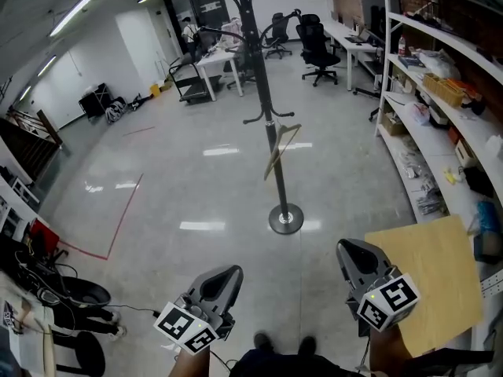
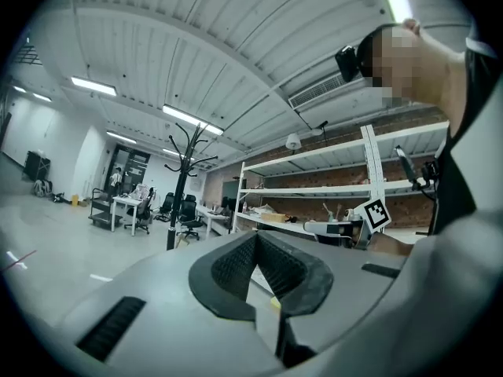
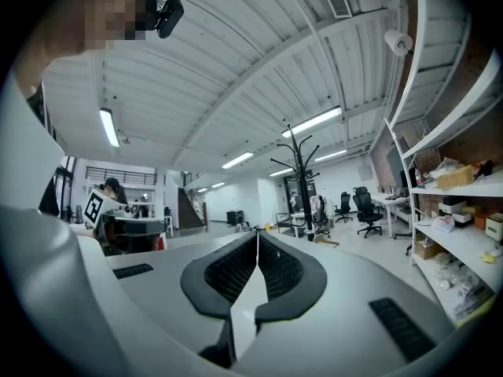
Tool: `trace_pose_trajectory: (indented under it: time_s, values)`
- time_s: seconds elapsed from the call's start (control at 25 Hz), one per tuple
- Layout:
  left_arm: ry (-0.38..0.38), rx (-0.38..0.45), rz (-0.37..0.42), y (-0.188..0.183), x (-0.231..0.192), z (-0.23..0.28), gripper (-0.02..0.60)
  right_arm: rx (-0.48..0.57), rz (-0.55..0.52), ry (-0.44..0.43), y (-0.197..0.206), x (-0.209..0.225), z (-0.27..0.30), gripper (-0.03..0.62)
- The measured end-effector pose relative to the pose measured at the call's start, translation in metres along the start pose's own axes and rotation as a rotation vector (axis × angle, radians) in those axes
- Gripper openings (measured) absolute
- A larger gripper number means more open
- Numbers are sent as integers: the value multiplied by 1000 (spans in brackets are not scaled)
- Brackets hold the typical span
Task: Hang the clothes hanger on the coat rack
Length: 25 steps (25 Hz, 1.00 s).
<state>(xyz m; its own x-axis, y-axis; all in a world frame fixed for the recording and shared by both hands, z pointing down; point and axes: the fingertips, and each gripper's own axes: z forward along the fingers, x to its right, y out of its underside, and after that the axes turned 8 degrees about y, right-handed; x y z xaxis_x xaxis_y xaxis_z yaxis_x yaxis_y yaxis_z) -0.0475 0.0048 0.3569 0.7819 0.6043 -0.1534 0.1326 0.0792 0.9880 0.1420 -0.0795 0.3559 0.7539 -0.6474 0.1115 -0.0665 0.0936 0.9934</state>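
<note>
A black coat rack (image 1: 266, 108) stands on a round base in the middle of the floor, well ahead of me. A light wooden hanger (image 1: 280, 149) hangs tilted from one of its lower hooks. My left gripper (image 1: 226, 273) and right gripper (image 1: 350, 247) are low and close to my body, far from the rack, both shut with nothing in them. The left gripper view shows its jaws (image 2: 255, 239) pressed together and the rack (image 2: 182, 187) in the distance. In the right gripper view the jaws (image 3: 258, 239) also meet, with the rack (image 3: 301, 183) far off.
White shelving (image 1: 440, 93) with boxes and parts runs along the right. A tan wooden board (image 1: 428, 281) lies beside my right gripper. Office chairs (image 1: 318, 45) and a white desk (image 1: 216, 61) stand at the back. Cables and dark gear (image 1: 71, 293) crowd the left.
</note>
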Motion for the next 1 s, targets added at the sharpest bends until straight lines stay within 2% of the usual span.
trace_pose_trajectory:
  time_s: [0.28,0.52,0.72,1.0]
  values:
    - [9,21,-30,4,20,-44,0,11,-36,19,-1,-38,-31,9]
    - [11,15,-37,24,28,-112,0,-15,-46,69,13,-91,-58,8]
    - [48,9,-80,41,35,-165,0,-56,-59,115,29,-140,-86,8]
    - [119,1,-107,56,62,-203,0,-88,-69,182,43,-174,-133,9]
